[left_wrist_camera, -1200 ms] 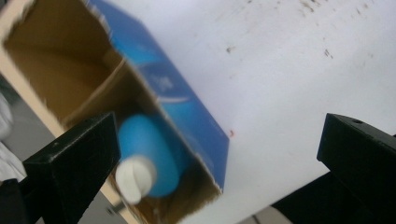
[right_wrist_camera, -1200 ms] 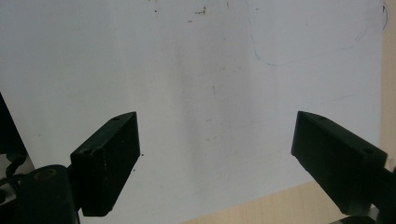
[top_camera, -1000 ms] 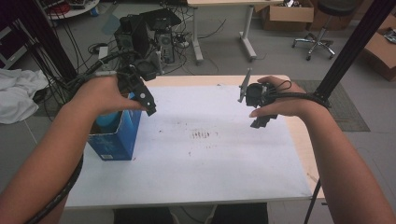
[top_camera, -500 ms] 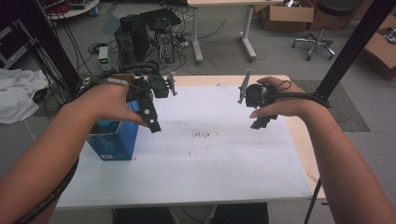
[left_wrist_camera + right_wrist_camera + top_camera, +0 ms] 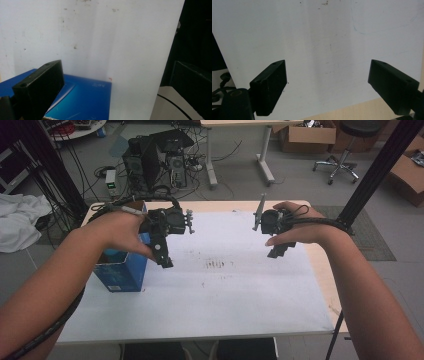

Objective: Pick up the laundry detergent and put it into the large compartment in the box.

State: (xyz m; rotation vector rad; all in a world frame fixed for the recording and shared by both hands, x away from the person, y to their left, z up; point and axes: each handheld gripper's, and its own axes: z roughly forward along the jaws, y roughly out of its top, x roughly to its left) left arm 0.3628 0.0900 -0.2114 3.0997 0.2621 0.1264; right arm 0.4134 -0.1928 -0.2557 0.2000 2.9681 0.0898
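A blue box (image 5: 120, 272) stands open-topped at the left of the white sheet (image 5: 225, 295) that covers the table. My left gripper (image 5: 164, 256) hangs just right of the box, jaws pointing down and wide apart. In the left gripper view the left gripper (image 5: 117, 75) is open and holds nothing, with the blue box (image 5: 85, 97) below its left jaw. My right gripper (image 5: 276, 251) hovers over the sheet's right side. Its jaws (image 5: 328, 72) are open with only white sheet between them.
The wooden table edge (image 5: 320, 270) shows along the right of the sheet. Small dark marks (image 5: 215, 265) dot the sheet's middle. Behind the table are computer towers (image 5: 155, 157) with cables, a second desk and an office chair (image 5: 342, 155). A black post (image 5: 372, 180) rises at the right.
My left gripper has moved right, from over the blue box to the sheet beside it. The right gripper has stayed in place.
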